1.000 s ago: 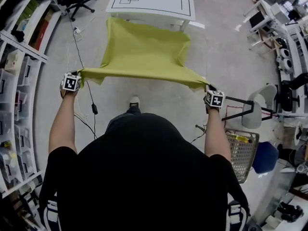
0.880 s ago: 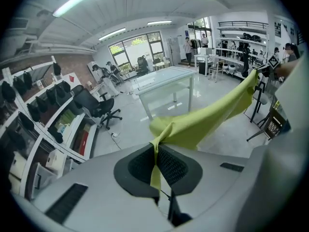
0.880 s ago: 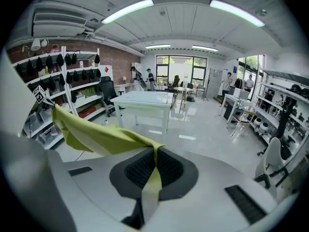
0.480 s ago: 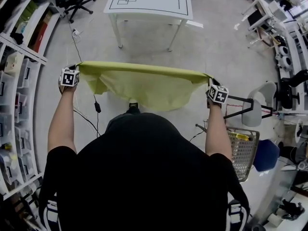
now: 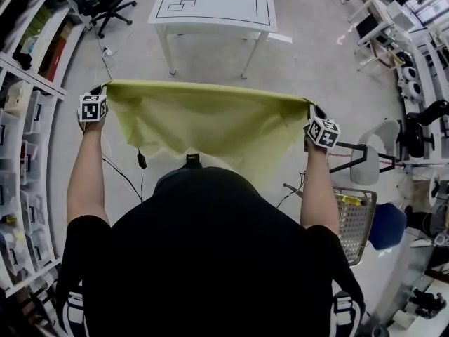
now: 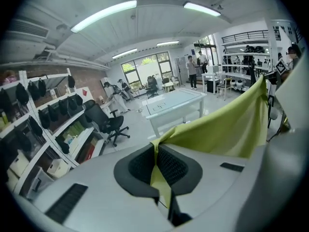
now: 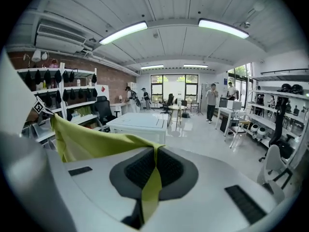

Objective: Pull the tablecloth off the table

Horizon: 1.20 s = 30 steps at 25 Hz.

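Head view, looking steeply down: a person [image 5: 210,258] holds a yellow-green tablecloth [image 5: 210,121] stretched wide between two grippers, clear of the white bench [image 5: 210,2], which stands bare well beyond it. The left gripper [image 5: 104,90] and right gripper [image 5: 312,108] each pinch one top corner, apparently so the cloth hangs flat without dragging. In each gripper view the ribbed dark fingers [image 6: 176,166] are pressed fully together on a thin fold of fabric, a strip trailing out beneath. The cloth looks thin, soft and matte, slightly translucent, sagging in loose folds towards the grey floor [image 5: 316,55]; the pull looks essentially finished
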### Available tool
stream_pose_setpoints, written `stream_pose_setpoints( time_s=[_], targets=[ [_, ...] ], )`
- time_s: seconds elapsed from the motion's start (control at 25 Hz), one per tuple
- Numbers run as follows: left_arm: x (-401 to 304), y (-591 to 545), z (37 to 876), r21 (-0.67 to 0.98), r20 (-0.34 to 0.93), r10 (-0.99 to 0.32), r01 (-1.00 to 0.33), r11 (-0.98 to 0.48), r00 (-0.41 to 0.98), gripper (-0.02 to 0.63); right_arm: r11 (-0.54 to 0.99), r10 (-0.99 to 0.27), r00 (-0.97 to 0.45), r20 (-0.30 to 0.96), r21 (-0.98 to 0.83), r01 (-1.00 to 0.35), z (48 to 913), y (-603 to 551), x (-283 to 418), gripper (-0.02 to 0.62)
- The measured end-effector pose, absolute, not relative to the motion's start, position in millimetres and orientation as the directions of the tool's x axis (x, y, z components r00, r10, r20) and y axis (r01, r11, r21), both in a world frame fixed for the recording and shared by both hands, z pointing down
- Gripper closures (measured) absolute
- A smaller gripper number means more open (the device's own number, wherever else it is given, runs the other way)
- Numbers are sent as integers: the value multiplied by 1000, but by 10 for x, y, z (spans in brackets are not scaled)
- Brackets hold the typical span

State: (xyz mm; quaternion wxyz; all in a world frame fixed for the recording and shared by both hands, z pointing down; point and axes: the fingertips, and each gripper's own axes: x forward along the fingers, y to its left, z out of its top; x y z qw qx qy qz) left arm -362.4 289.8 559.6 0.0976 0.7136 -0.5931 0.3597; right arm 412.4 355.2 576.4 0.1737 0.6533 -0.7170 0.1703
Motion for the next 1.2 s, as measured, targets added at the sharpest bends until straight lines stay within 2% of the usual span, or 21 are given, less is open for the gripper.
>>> stream_pose_setpoints(
  time_s=[0.8,1.2],
  targets=[
    [-3597,2334,3963,-229,355,-931,-958,-173,84,583,54,-985,-66,159,-74,-996,3819,3270,4103,574],
    [-3449,2183,3728,-225,319,-942,-957,-182,104,583,40,-990,-50,130,-79,-996,3538,3214,4197,574]
  ],
)
